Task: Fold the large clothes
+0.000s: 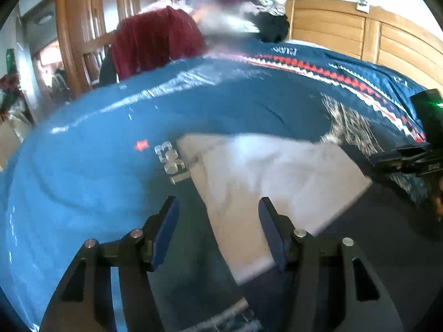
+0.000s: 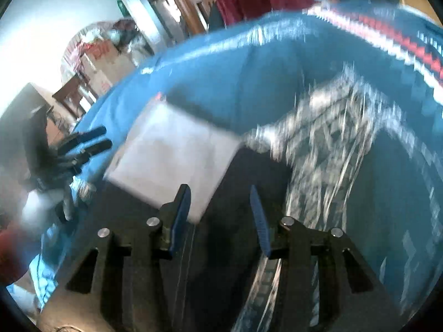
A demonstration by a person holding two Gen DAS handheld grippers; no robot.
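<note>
On the bed [image 1: 83,171], over a blue cover with a red and white zigzag band [image 1: 318,69], a dark garment [image 1: 373,221] with a pale patterned part [image 1: 349,127] lies spread out; a white folded piece [image 1: 263,182] rests on it, near the middle of both views; the left claw [image 1: 218,232] hangs above that white piece with its jaws wide apart and nothing between them; the right claw [image 2: 220,215] is likewise open and empty, its left finger just over the white piece's [image 2: 171,160] corner; in the right wrist view the left claw [image 2: 88,144] shows at the left edge; a dark red cloth [image 1: 155,44] sits heaped at the far side of the bed, beside a wooden headboard [image 1: 360,33]; both views are blurred.
</note>
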